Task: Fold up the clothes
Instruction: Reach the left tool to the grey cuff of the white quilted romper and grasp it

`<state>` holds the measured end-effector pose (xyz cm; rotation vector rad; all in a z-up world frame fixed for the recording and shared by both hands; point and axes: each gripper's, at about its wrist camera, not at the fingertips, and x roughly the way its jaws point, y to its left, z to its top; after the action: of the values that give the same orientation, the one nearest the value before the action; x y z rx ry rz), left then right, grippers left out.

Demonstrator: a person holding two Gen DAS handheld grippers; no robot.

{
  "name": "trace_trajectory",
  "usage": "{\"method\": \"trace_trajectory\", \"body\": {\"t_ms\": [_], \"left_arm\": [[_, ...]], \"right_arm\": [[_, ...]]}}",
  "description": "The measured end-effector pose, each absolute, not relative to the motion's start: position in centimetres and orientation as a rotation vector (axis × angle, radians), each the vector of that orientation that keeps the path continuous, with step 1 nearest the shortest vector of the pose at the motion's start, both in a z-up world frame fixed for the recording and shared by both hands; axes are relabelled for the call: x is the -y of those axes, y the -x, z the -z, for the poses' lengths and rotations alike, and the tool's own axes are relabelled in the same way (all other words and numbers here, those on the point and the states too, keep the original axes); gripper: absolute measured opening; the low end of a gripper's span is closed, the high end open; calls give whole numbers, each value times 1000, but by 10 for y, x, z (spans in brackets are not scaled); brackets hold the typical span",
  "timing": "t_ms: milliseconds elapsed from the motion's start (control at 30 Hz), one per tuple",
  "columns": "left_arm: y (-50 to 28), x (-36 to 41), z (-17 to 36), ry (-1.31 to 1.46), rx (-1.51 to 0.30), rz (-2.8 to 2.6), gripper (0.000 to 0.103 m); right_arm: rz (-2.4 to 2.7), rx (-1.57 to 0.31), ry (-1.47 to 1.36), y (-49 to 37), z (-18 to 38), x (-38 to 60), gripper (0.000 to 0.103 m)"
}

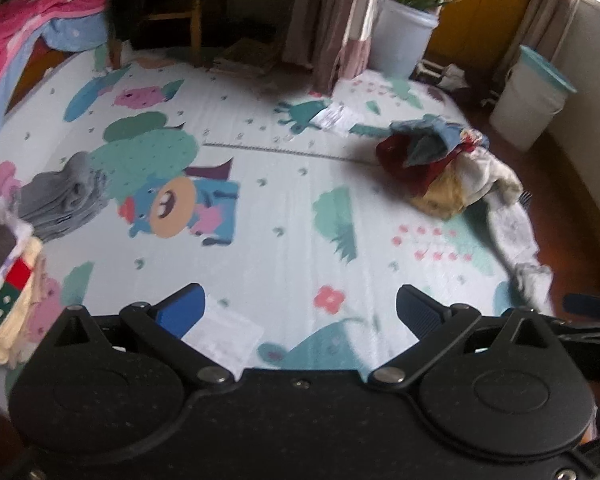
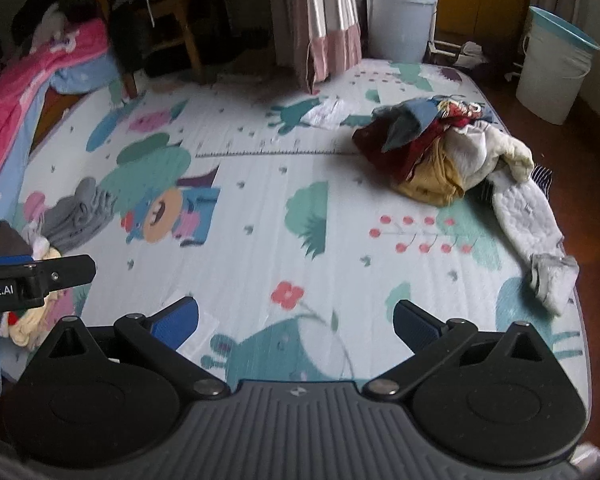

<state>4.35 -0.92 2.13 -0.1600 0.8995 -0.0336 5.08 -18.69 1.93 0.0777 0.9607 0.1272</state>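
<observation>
I have both grippers held above a pale play mat printed with cartoon animals, cacti and red flowers, laid on a dark wooden floor. My left gripper has its jaws spread wide with nothing between them, and my right gripper is released the same way, empty, over the near edge of the mat.

The unfolded clothes pile lies on the far right part of the mat: dark red, blue, mustard and cream pieces tangled together, with a white quilted garment trailing from it toward the mat's right edge. On the left side sits a folded grey garment, and nearer to me at the left edge a cream item with red and green patches.

Past the mat, I see a white planter with green grass-like leaves beside a pink-hemmed curtain, a white bin with a teal rim at the right wall, a wooden stool, and a pink blanket on the far left.
</observation>
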Motion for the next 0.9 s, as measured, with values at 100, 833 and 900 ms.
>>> {"method": "trace_trajectory", "body": {"t_ms": [100,833,900], "left_arm": [[-48,31,-23,135,-860,54,103],[-112,273,66,-201,-885,580,102],[-121,298,75,-187,-865,614,102]], "right_arm": [[-121,-965,-76,-63,-26,212,103],[180,-998,-108,-110,7,438,103],[234,-1017,-133,-110,18,464,103]]}}
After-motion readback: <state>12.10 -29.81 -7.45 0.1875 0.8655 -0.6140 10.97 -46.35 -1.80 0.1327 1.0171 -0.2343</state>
